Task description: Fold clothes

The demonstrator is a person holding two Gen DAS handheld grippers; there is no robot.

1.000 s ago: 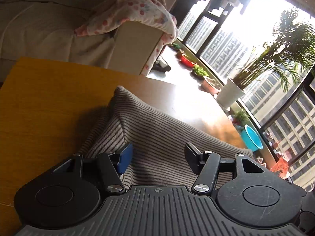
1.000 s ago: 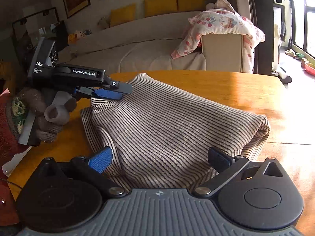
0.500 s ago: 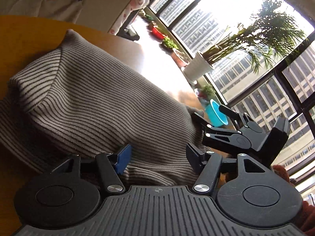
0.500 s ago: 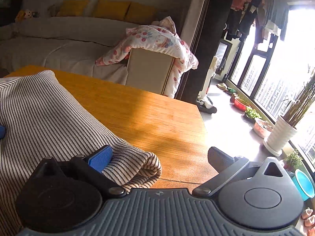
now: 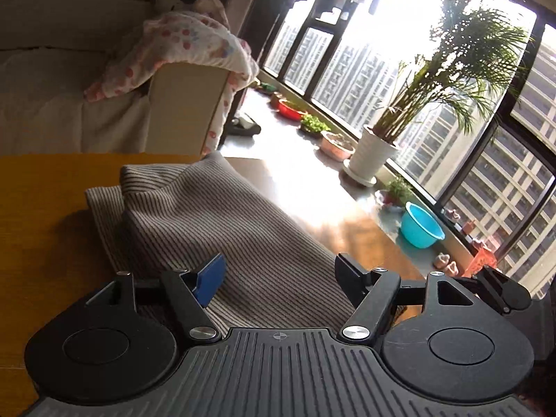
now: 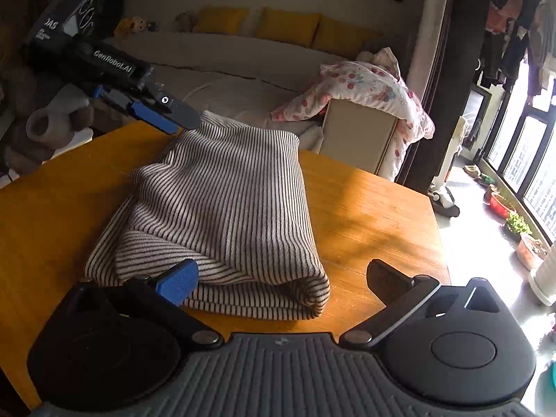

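A striped grey-and-white knit garment [image 6: 226, 208] lies folded in a thick bundle on the wooden table [image 6: 375, 215]. In the left wrist view the garment [image 5: 222, 229] fills the space under my left gripper [image 5: 279, 271], which is open and empty just above the cloth. My right gripper [image 6: 283, 278] is open and empty at the near folded edge, its blue pad beside the fold. The left gripper also shows in the right wrist view [image 6: 163, 111], hovering at the garment's far corner.
A sofa [image 6: 243, 69] with a floral blanket [image 6: 365, 87] stands behind the table. Potted plants [image 5: 375, 153] and a blue basin [image 5: 420, 226] line the window. Stuffed toys [image 6: 52, 121] sit at the table's left.
The garment now lies in a more compact folded bundle. Both grippers have swung and drawn back from it, staying open. The right gripper has moved back to the near fold.
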